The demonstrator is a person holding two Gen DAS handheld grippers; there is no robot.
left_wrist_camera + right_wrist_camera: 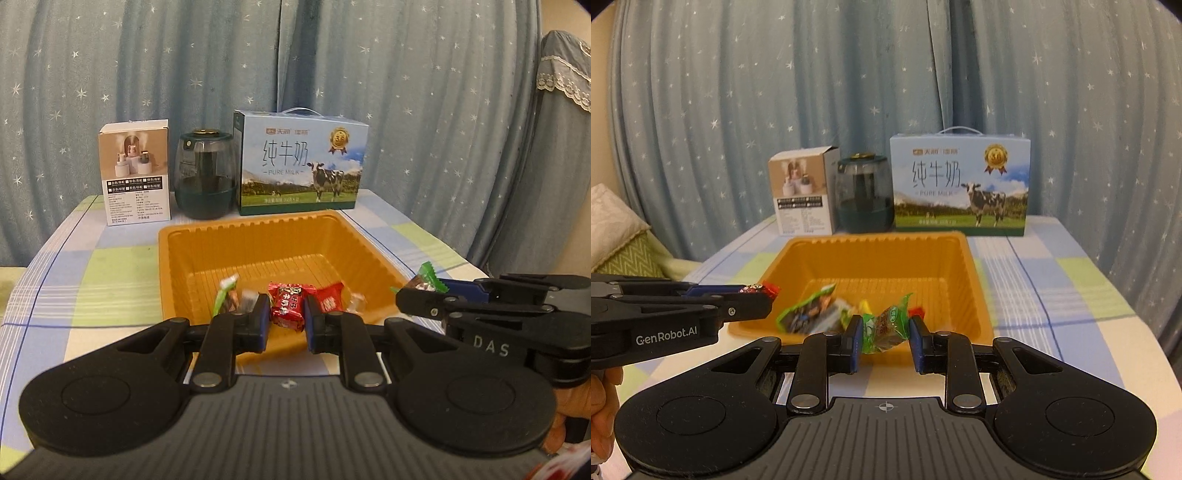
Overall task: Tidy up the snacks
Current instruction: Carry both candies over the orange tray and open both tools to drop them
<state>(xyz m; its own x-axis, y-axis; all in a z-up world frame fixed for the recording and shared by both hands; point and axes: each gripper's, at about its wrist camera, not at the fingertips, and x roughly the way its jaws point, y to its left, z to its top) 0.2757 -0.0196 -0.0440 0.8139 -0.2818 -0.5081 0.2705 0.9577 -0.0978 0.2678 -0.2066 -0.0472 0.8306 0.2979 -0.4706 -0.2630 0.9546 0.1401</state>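
Left wrist view: the left gripper (286, 319) has its jaws clamped on a red snack (286, 304), held over the near rim of the orange tray (173, 266). Loose wrapped snacks lie blurred beside it at the near end of the tray, one green-ended (225, 295), one red (330, 297). To do this step well, I judge the snack should be carried past the near wall and released low over the bare tray floor, so it does not bounce out. The right gripper (413, 291) comes in from the right, nipping a green snack (426, 277) near the tray's right rim; the two tools sit near each other, so they should be kept apart while releasing

Right wrist view: the right gripper (884, 332) is closed on the green snack (884, 326), just over the tray's near wall (975, 295). The left gripper (764, 299) reaches in from the left with its red snack (762, 288). The far half of the tray is bare, giving open room. Beyond it a small box (803, 199), a dark jar (864, 199) and a milk box (960, 184) stand close to the far rim, so reaching deep risks a knock
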